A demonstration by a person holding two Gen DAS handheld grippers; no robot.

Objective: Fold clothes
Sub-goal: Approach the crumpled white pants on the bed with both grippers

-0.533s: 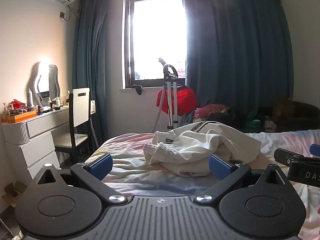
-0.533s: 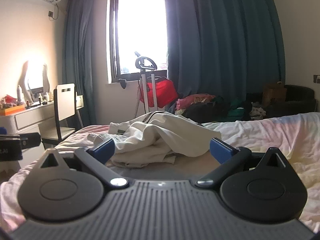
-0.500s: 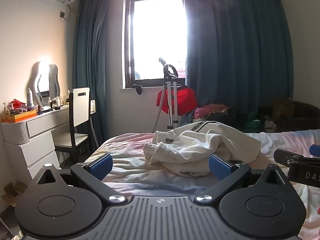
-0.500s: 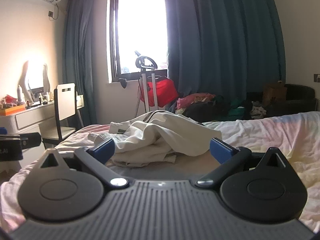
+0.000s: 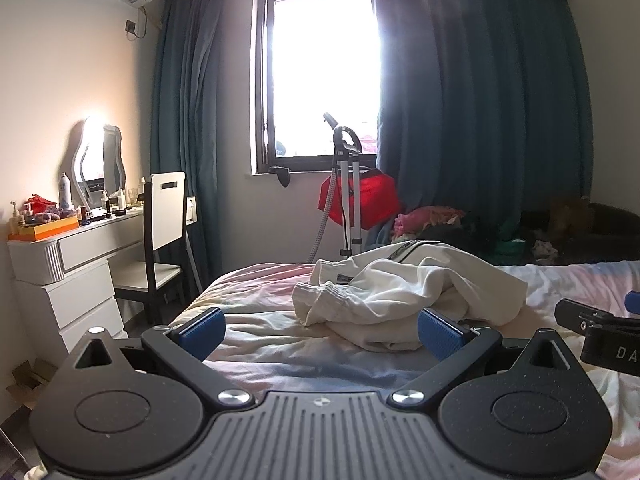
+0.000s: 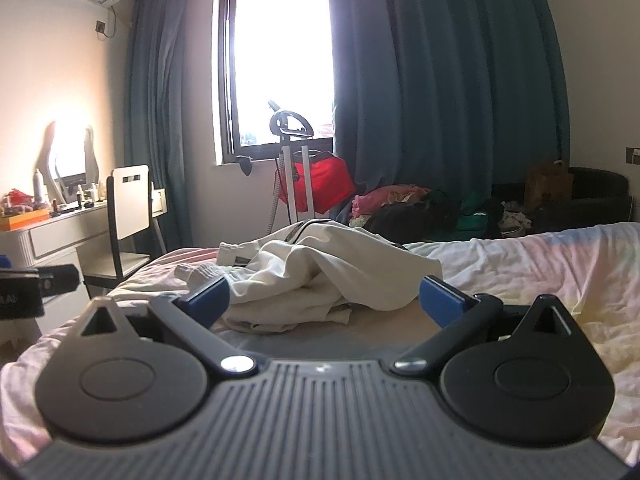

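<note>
The left tool [image 5: 320, 330] has its blue pads spread apart, gripping nothing. At 12 o'clock ahead of it, a cream-white garment [image 5: 404, 296] lies crumpled in a loose heap on the bed [image 5: 256, 300], ribbed cuff showing. The right tool [image 6: 325, 298] is likewise spread, the heap at its 12 o'clock.

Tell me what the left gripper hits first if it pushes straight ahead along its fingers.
Probably the crumpled cream-white garment on the bed; the open left gripper points at its near edge, though depth is uncertain.
</note>
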